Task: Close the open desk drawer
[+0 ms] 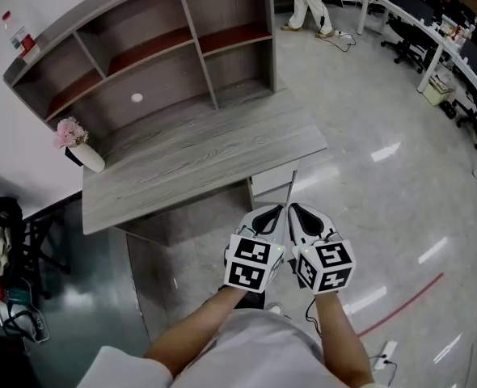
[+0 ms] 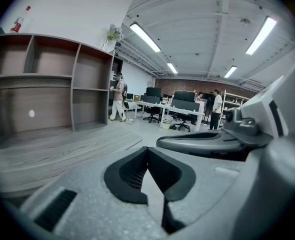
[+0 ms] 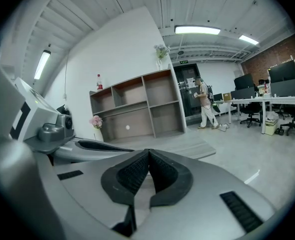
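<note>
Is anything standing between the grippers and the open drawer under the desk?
Nothing visible does. The left gripper and right gripper, jaws shut and empty, hover side by side in front of the drawer under the desk; only floor shows around them.

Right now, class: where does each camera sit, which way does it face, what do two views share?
Head view: on the person's head, looking down at the grey wooden desk; forearms, left gripper and right gripper show.
Left gripper view: rides that gripper, facing across the desk; its shut jaws show.
Right gripper view: likewise, facing the grey wooden shelf unit; shut jaws show.
Shared: both gripper views show that unit.
</note>
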`<state>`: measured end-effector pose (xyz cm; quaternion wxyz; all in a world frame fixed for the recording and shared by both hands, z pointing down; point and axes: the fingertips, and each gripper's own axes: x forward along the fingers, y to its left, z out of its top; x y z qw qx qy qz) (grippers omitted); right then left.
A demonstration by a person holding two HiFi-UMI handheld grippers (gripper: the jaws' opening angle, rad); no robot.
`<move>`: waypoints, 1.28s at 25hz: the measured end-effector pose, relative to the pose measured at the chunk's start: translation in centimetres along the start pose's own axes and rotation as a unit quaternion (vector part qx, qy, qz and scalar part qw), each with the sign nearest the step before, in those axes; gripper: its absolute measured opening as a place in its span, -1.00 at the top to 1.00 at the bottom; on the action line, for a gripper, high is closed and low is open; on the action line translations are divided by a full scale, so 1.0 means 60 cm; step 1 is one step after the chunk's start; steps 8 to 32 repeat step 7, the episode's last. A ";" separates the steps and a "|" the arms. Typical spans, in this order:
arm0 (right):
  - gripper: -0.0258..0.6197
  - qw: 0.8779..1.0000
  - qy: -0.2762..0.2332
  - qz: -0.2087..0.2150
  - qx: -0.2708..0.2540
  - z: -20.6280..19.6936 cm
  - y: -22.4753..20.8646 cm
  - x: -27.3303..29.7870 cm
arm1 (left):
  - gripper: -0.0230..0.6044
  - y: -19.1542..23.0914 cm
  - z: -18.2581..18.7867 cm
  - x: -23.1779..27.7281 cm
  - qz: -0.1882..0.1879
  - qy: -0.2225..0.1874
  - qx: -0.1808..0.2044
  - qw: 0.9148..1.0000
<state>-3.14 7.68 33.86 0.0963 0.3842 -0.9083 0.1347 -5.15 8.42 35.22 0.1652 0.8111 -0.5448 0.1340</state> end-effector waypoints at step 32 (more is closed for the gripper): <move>0.92 1.000 0.000 -0.001 0.000 0.002 -0.003 -0.002 | 0.92 0.000 0.004 0.002 0.003 -0.001 -0.001 1.000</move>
